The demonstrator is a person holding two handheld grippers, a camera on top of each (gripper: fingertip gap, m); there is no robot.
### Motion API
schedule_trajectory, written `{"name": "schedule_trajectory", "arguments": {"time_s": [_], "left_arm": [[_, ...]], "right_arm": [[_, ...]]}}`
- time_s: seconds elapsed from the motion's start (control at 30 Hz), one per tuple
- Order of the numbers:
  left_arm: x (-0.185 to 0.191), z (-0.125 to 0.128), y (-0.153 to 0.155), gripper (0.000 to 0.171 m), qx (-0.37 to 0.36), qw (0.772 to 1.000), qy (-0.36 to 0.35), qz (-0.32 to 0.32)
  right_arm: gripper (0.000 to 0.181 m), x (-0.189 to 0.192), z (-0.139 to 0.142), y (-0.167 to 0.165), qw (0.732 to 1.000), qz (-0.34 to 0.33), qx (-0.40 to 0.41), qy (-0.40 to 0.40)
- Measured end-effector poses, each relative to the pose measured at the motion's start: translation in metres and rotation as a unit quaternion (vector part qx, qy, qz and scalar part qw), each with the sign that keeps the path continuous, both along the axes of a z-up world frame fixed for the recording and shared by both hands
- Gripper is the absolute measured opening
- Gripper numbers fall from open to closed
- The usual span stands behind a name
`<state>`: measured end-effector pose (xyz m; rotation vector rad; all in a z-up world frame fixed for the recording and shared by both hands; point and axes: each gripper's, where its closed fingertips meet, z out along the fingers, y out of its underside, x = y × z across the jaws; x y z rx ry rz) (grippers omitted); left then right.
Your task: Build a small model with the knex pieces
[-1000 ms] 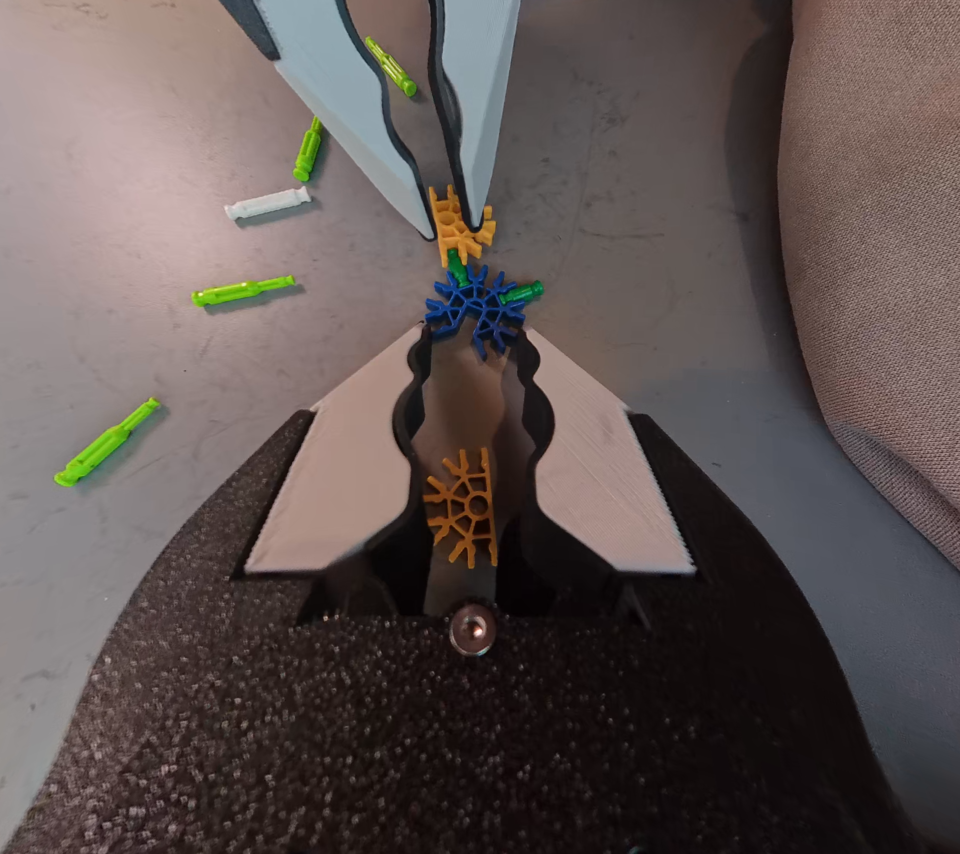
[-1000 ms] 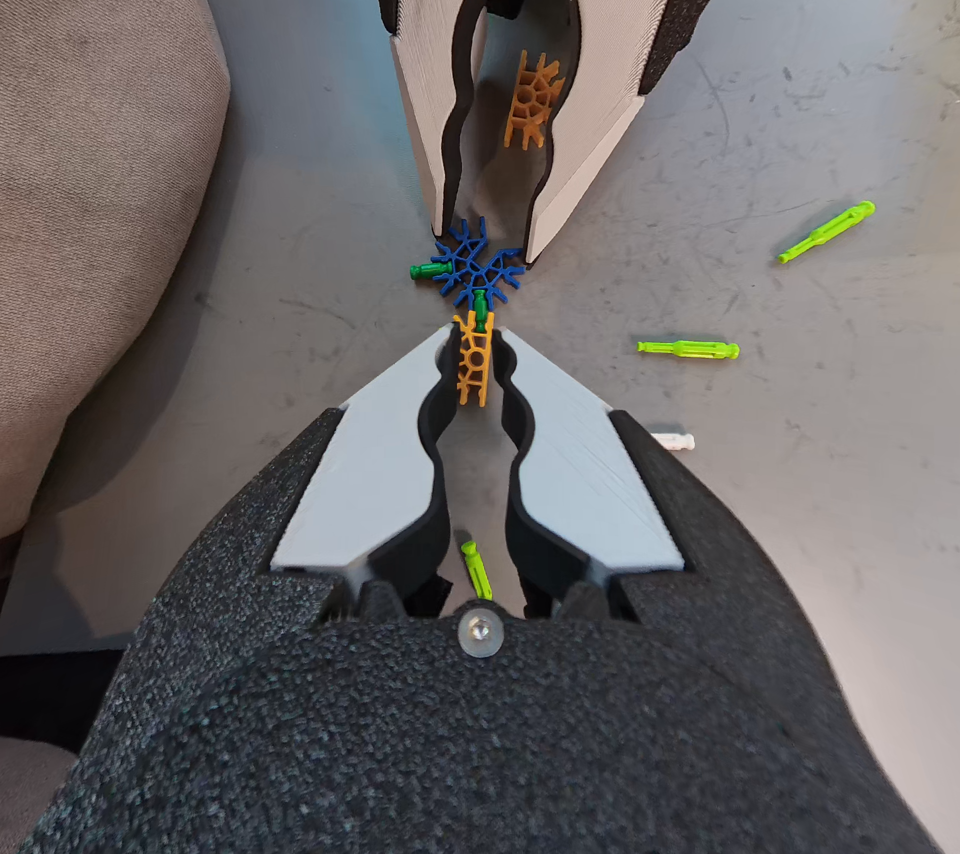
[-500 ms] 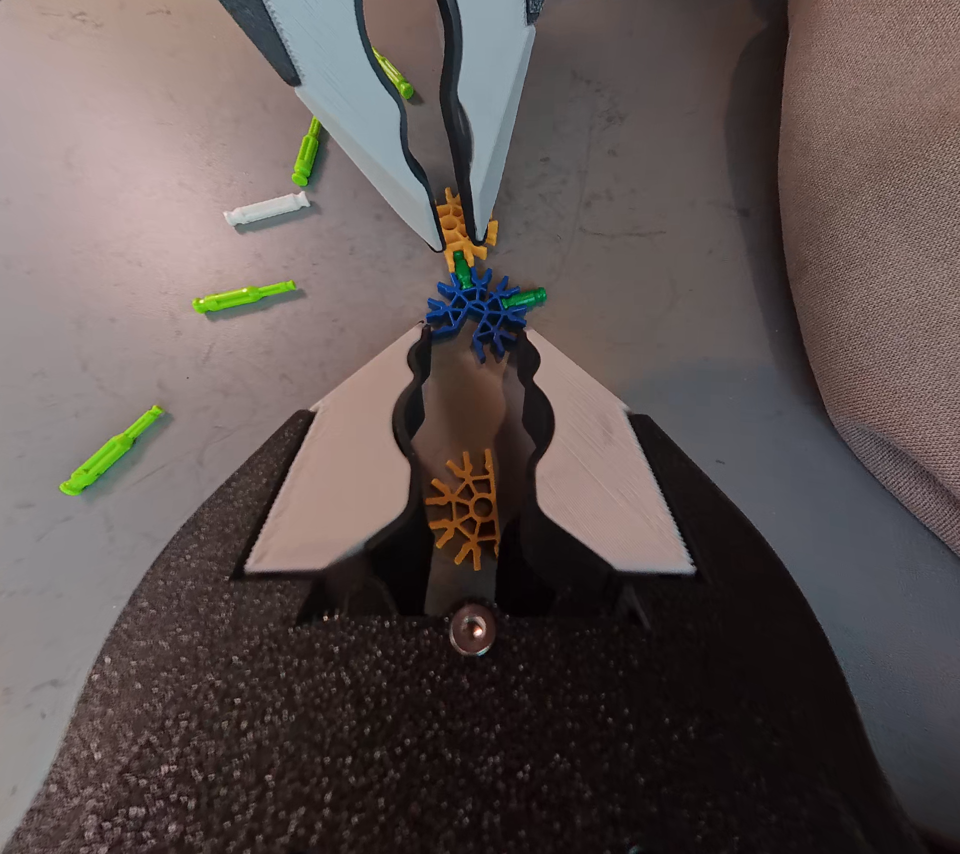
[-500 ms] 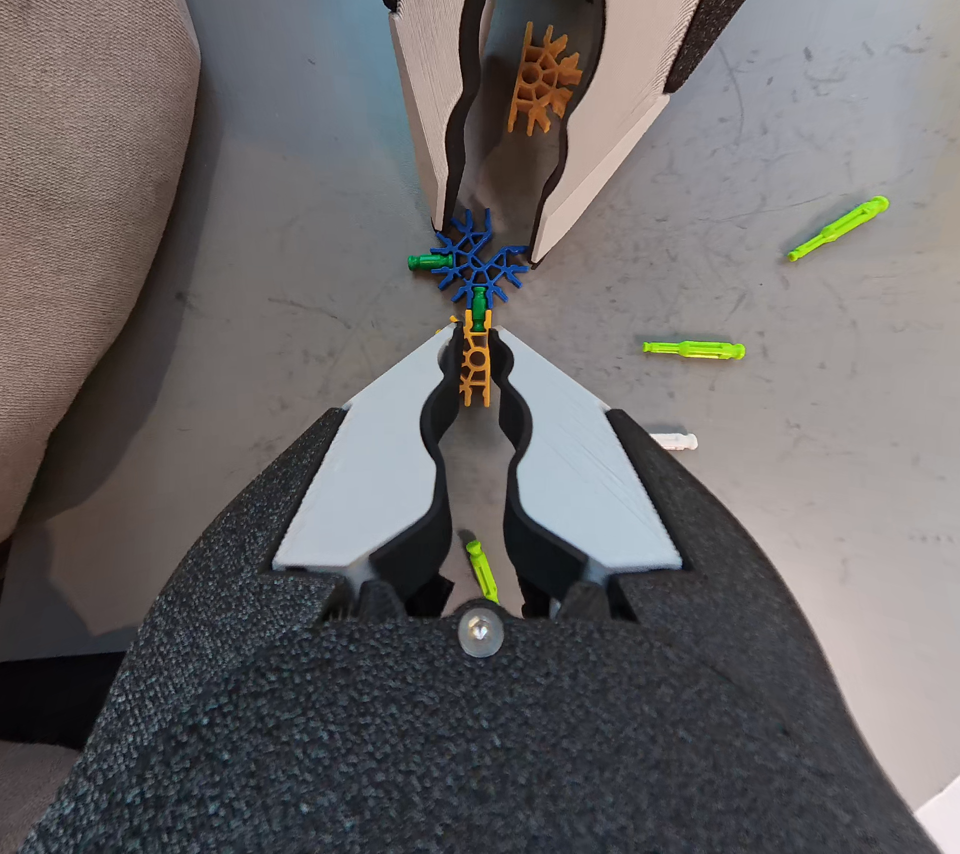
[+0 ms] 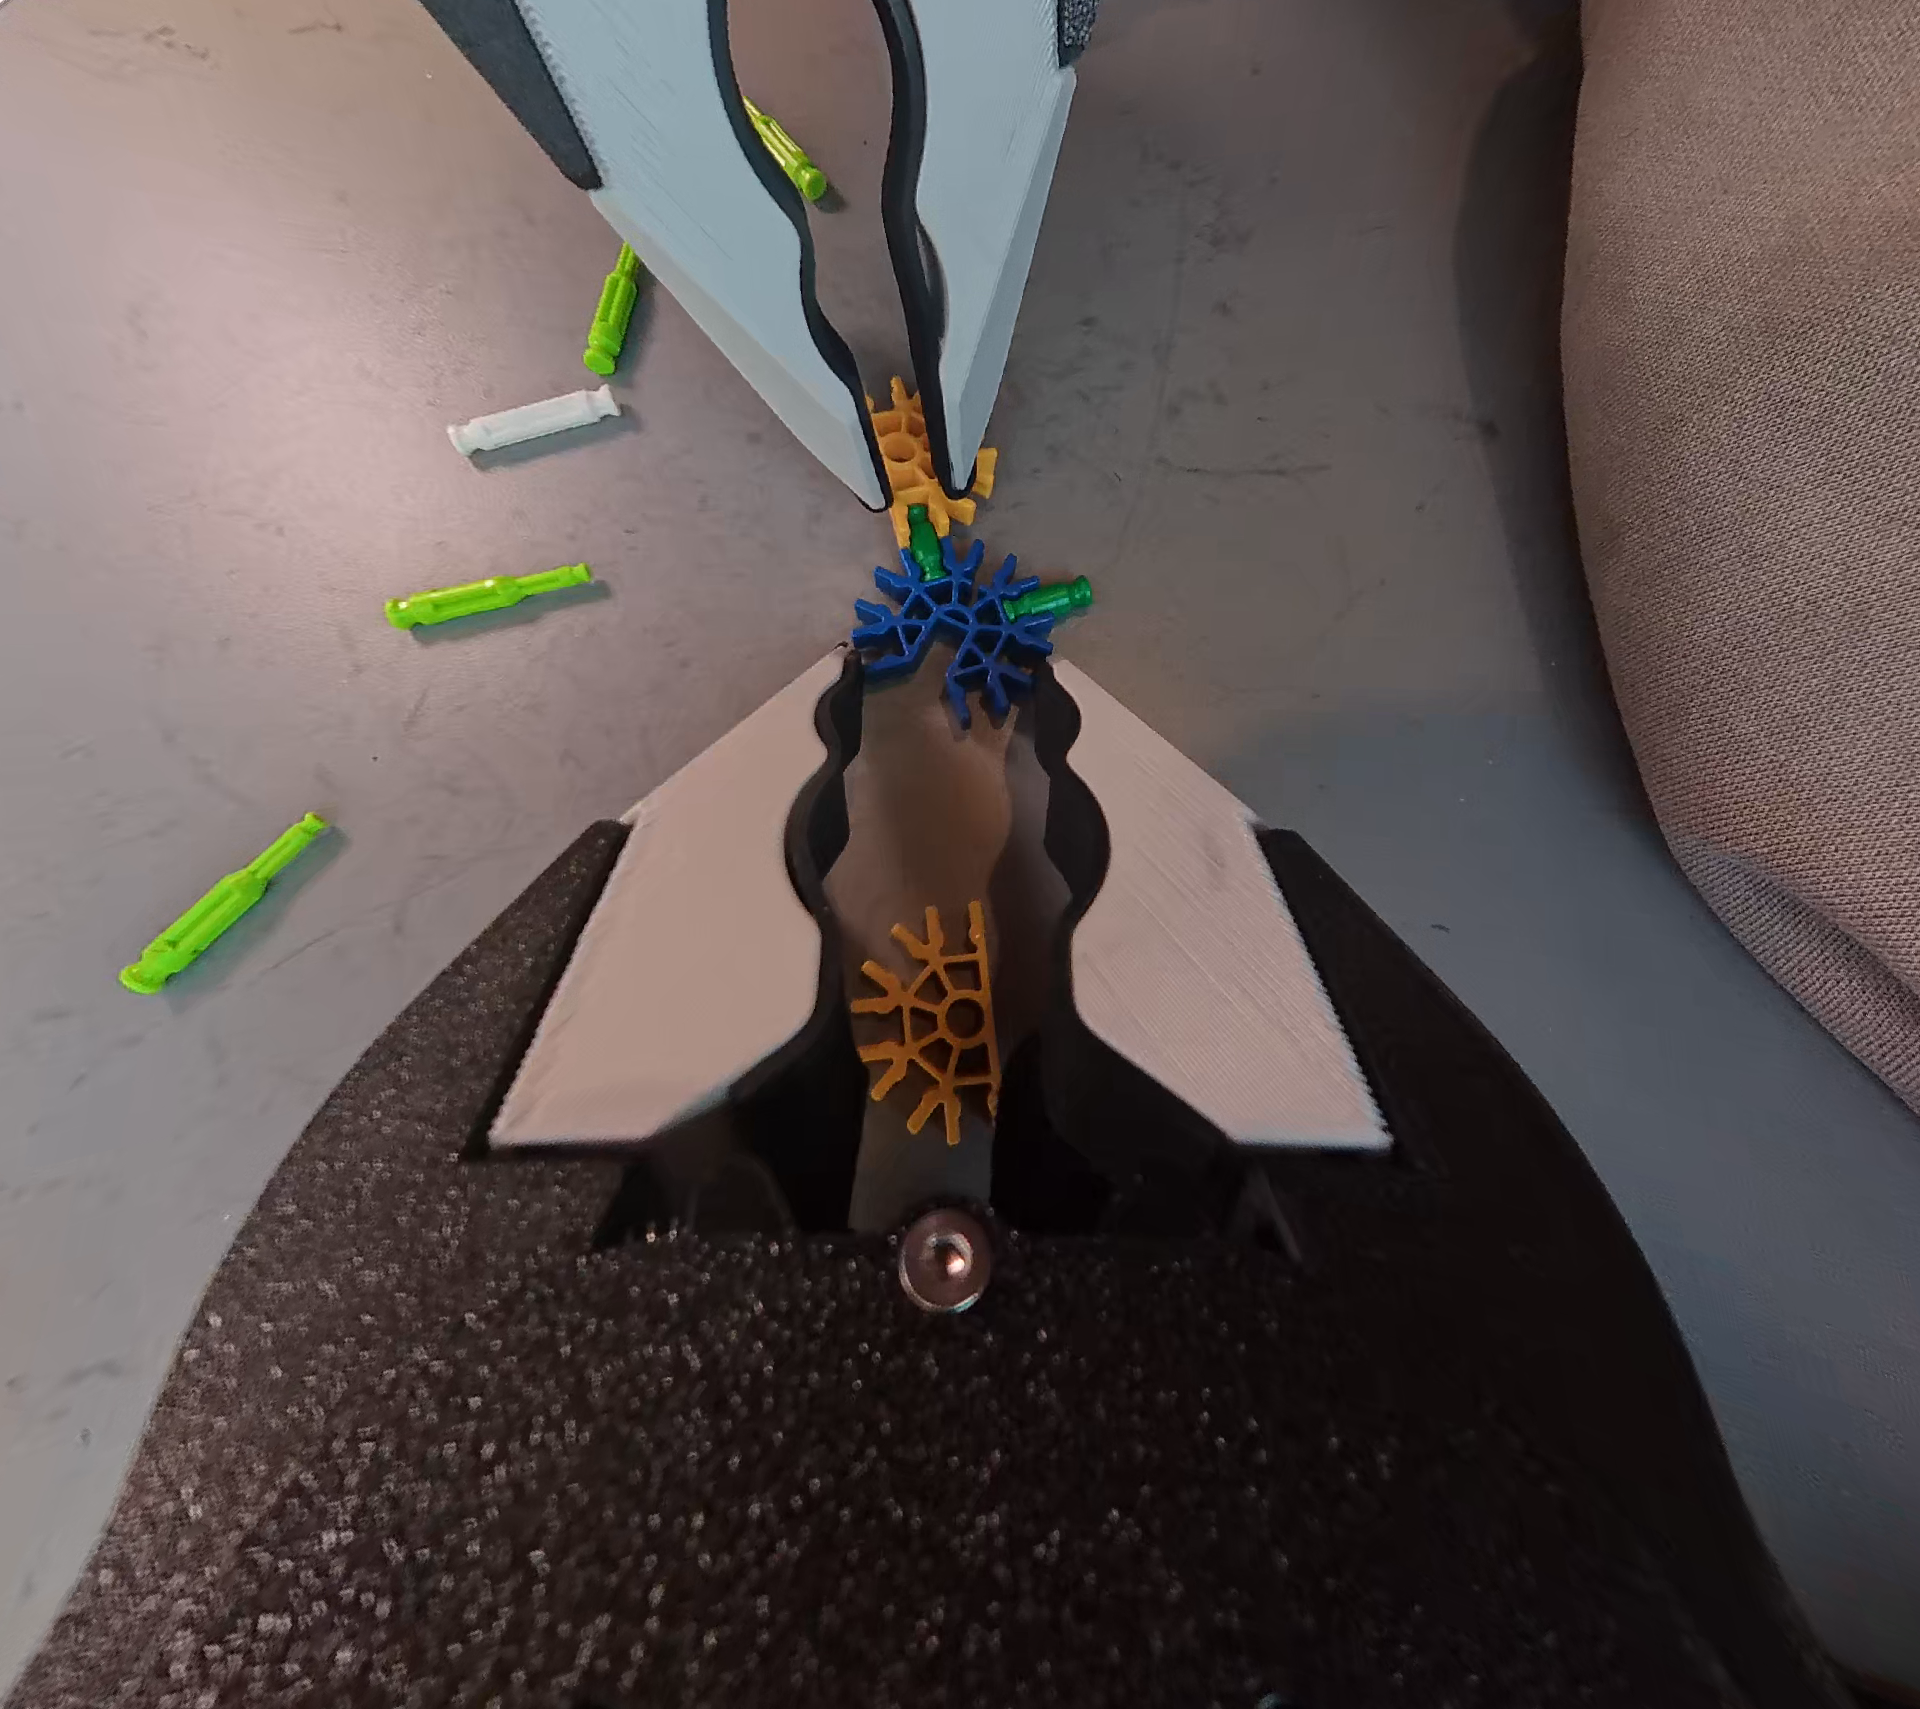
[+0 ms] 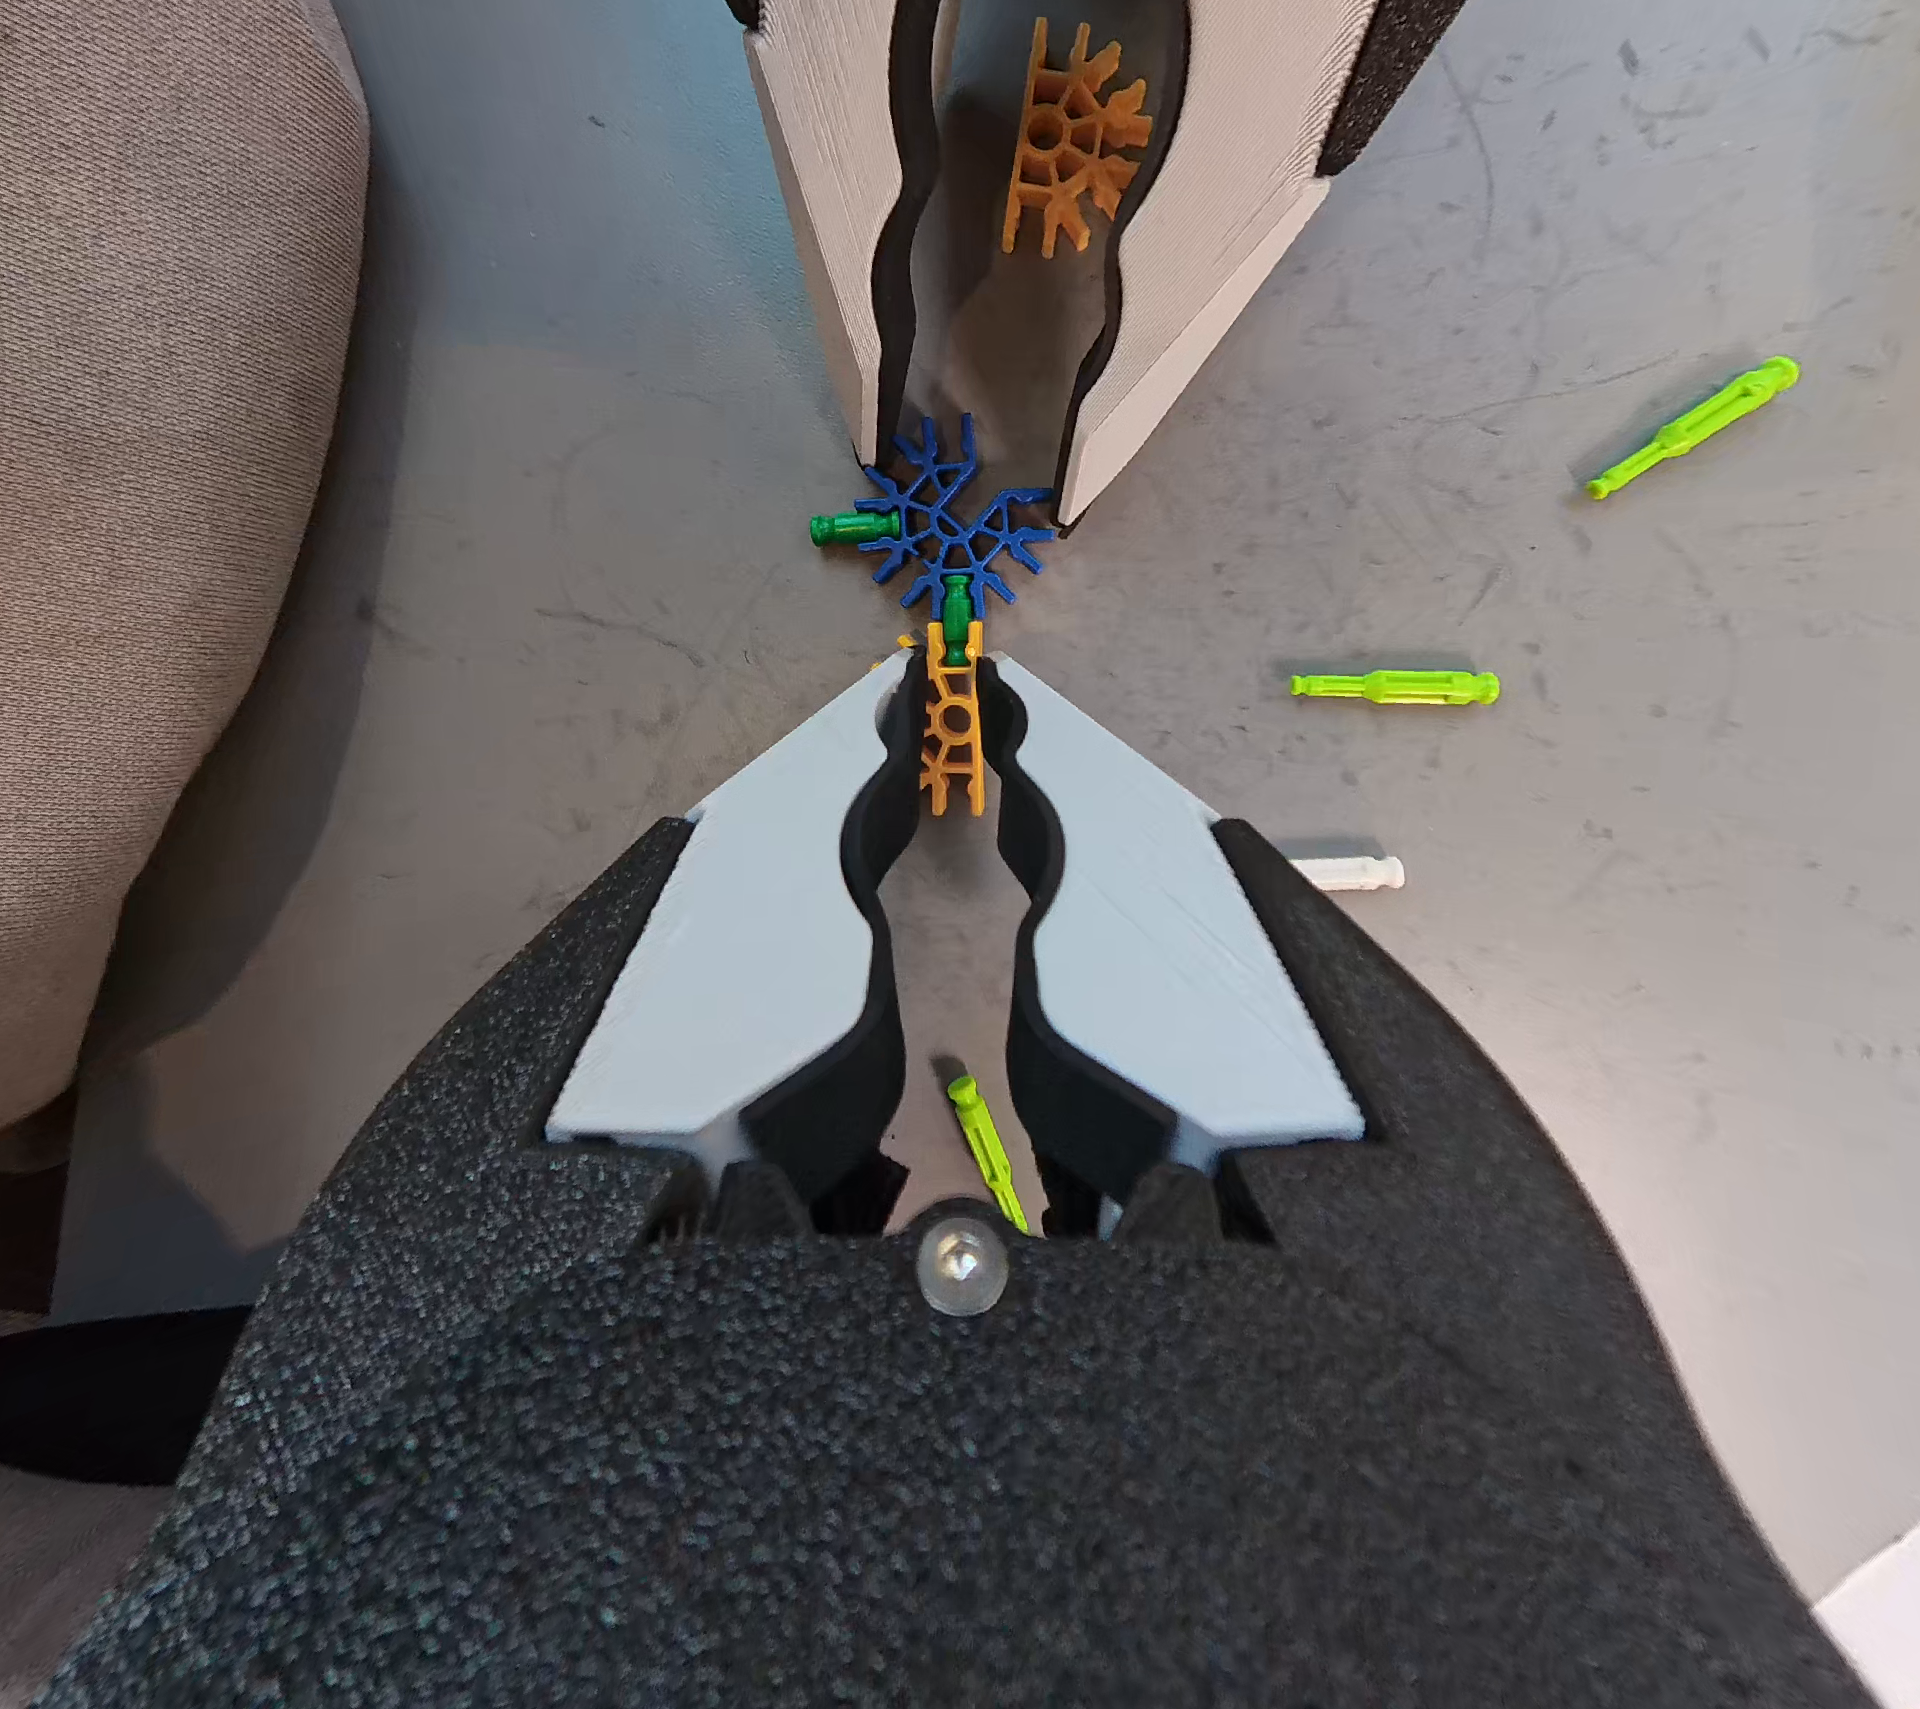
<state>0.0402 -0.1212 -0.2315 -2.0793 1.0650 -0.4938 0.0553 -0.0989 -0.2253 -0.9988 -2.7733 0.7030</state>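
Plainly, both grippers meet at one small assembly near the middle of each frame. The left gripper (image 5: 948, 667) has its fingers part-way apart, the two tips pressed against opposite edges of a blue connector (image 5: 951, 620), a flat snowflake-shaped piece lying close to the grey table (image 5: 260, 153). The right gripper (image 6: 951, 672) is clamped narrowly on an orange connector (image 6: 954, 724), which it holds edge-on. A short dark green rod (image 6: 956, 599) joins the orange piece to the blue one, and a second dark green rod (image 6: 852, 529) sticks out of the blue piece's side, free at its outer end.

Loose parts lie around. A second orange connector (image 5: 935, 1025) rests flat on the table between the left gripper's fingers, well back from the tips and untouched. A white rod (image 5: 535, 423) and several lime rods, one of them (image 5: 488, 594) just below it, are scattered at the left of the left wrist view. A beige cushion (image 5: 1745, 516) fills its right side.

Each view supplies what the other lacks: the right wrist view shows the orange piece's thin edge seated between the pads and a lime rod (image 6: 987, 1150) lying under that gripper – in the left wrist view this rod is mostly hidden by the right gripper's fingers. The left wrist view shows the orange piece's broad face poking out past the right gripper's tips.
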Motion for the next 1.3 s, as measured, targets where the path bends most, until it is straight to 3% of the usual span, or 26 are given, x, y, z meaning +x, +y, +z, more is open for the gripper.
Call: {"name": "schedule_trajectory", "arguments": {"time_s": [0.77, 1.13, 1.3], "left_arm": [[0.0, -0.0006, -0.0007, 0.033, -0.005, 1.0, 0.012, 0.007], [-0.0001, -0.0006, -0.0015, 0.033, 0.001, 1.0, 0.01, 0.004], [-0.0004, -0.0003, -0.0019, 0.033, 0.007, 1.0, 0.013, 0.002]], "right_arm": [[0.007, 0.0004, -0.0014, -0.0025, 0.999, -0.004, 0.028, -0.04], [0.006, 0.0, -0.002, -0.0037, 0.995, 0.016, 0.079, -0.057], [0.006, 0.0001, -0.0024, -0.0039, 0.994, 0.026, 0.055, -0.087]]}}
